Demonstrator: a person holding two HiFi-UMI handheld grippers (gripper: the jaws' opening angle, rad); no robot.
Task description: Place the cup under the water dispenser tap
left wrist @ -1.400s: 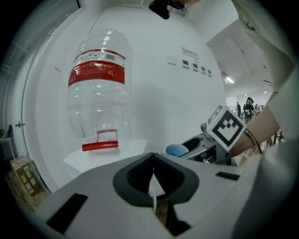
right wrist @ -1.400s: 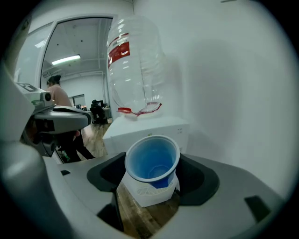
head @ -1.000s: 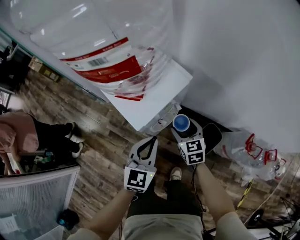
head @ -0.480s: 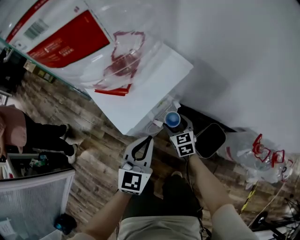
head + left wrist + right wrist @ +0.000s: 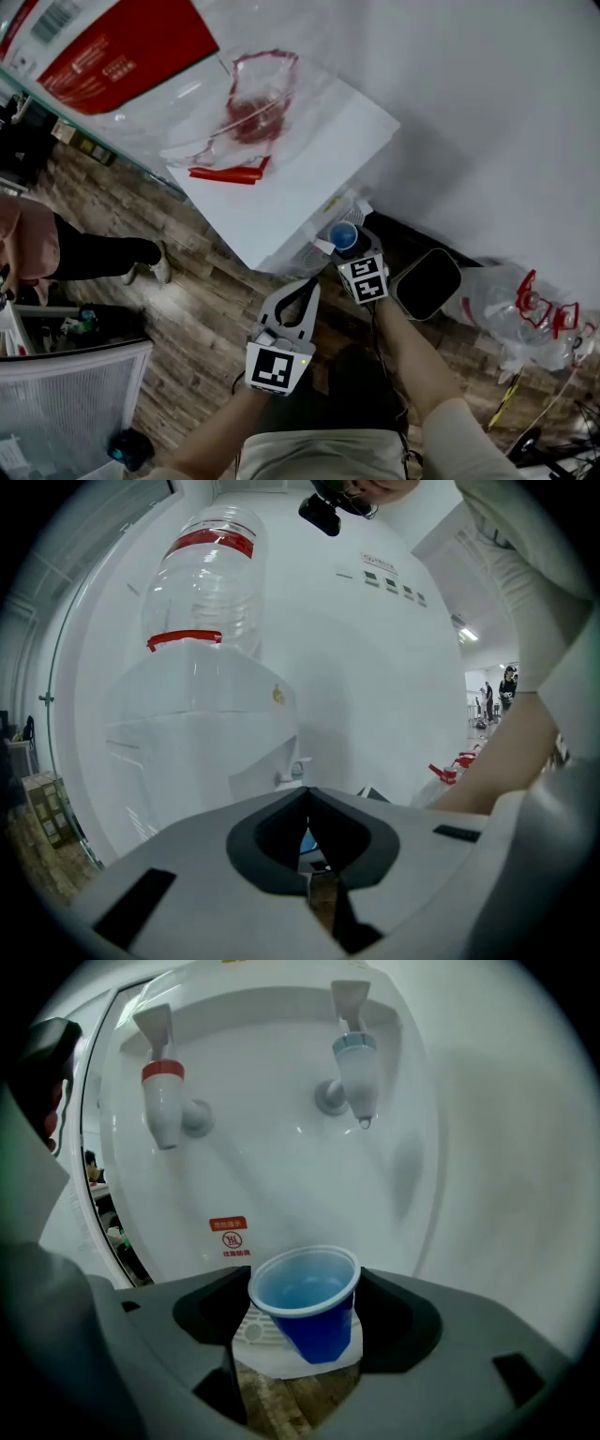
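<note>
The white plastic water dispenser [image 5: 281, 1147] carries a small red label [image 5: 229, 1225] above a red circular prohibition sign [image 5: 232, 1239], its characters too small to read. The clear water bottle's red label [image 5: 122, 47] bears a barcode [image 5: 56, 17] and illegible white print.

Left gripper [image 5: 304, 289] jaws together, right gripper [image 5: 344, 240] clamped round cup [image 5: 307, 1302]

My right gripper [image 5: 349, 247] holding blue cup [image 5: 343, 234] just beside white dispenser [image 5: 281, 187] front, my left gripper [image 5: 307, 286] jaws together, empty, nearer me
</note>
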